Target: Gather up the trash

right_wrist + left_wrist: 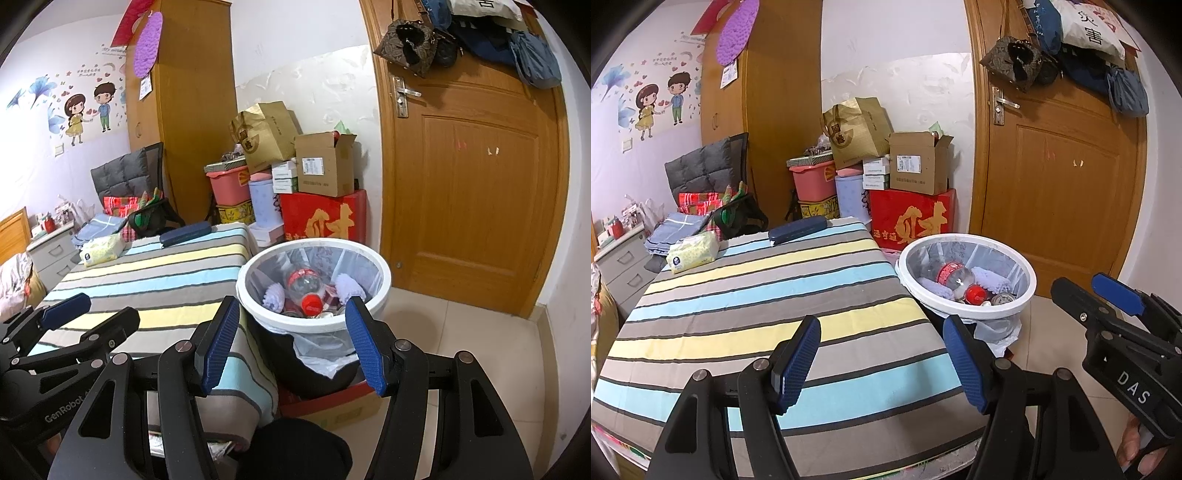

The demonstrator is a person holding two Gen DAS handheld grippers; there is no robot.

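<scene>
A white-rimmed trash bin (967, 310) (314, 325) with a clear liner stands on the floor beside the striped table (757, 295) (155, 280). Inside it lie a plastic bottle with a red label and cap (955, 277) (304, 284), a can (1003, 299) and fluffy lilac pieces (275, 295). My left gripper (881, 358) is open and empty above the table's near part; it also shows in the right wrist view (92, 312). My right gripper (291, 343) is open and empty just in front of the bin; it also shows in the left wrist view (1086, 291).
A tissue pack (692, 253) and a dark blue case (798, 229) lie at the table's far end. Stacked boxes and a red box (912, 218) stand behind the bin. A wooden door (1063, 184) is to the right, drawers (620, 262) to the left.
</scene>
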